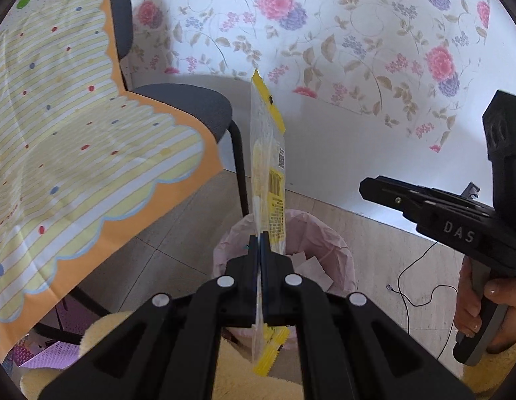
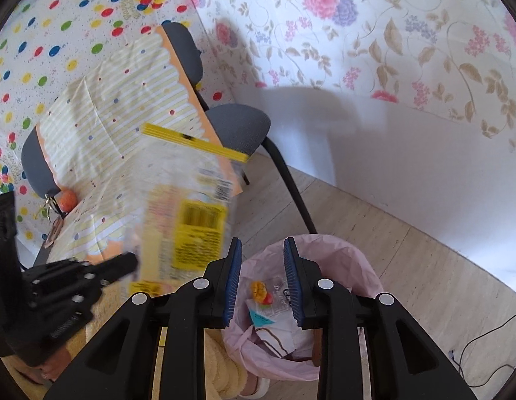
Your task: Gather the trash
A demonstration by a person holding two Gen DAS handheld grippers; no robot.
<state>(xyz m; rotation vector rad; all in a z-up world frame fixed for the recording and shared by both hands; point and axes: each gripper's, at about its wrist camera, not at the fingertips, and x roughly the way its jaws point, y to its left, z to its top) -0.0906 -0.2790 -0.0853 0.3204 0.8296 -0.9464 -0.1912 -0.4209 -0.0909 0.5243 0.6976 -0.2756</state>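
I tilt my left gripper (image 1: 260,238) steeply down toward the floor, its jaws clamped tight on one yellow-and-clear snack wrapper (image 1: 269,173). The wrapper stands edge-on in the left wrist view, rising above my fingertips and hanging out below them, directly over the trash bin (image 1: 338,250). In the right wrist view the same wrapper (image 2: 188,213) shows its broad printed face, blurred, just left of the bin.

My right gripper (image 2: 262,276) also points down at an angle, poised above the bin's (image 2: 351,260) open mouth. Its jaws stand apart with nothing between the blue pads (image 2: 234,280). In the left wrist view a hand (image 1: 481,303) wraps around its grey handle at the right edge.

There is one bin, lined with one pink bag, standing on the tile floor (image 2: 408,243) near the wall. Inside it I count several discarded wrappers (image 2: 274,303), one with fruit printed on it; the exact number I cannot tell. One grey chair (image 1: 188,106) stands beside the bin, partly draped by one striped, dotted cloth (image 1: 68,126). A thin black cable (image 1: 421,276) lies on the floor to the right.
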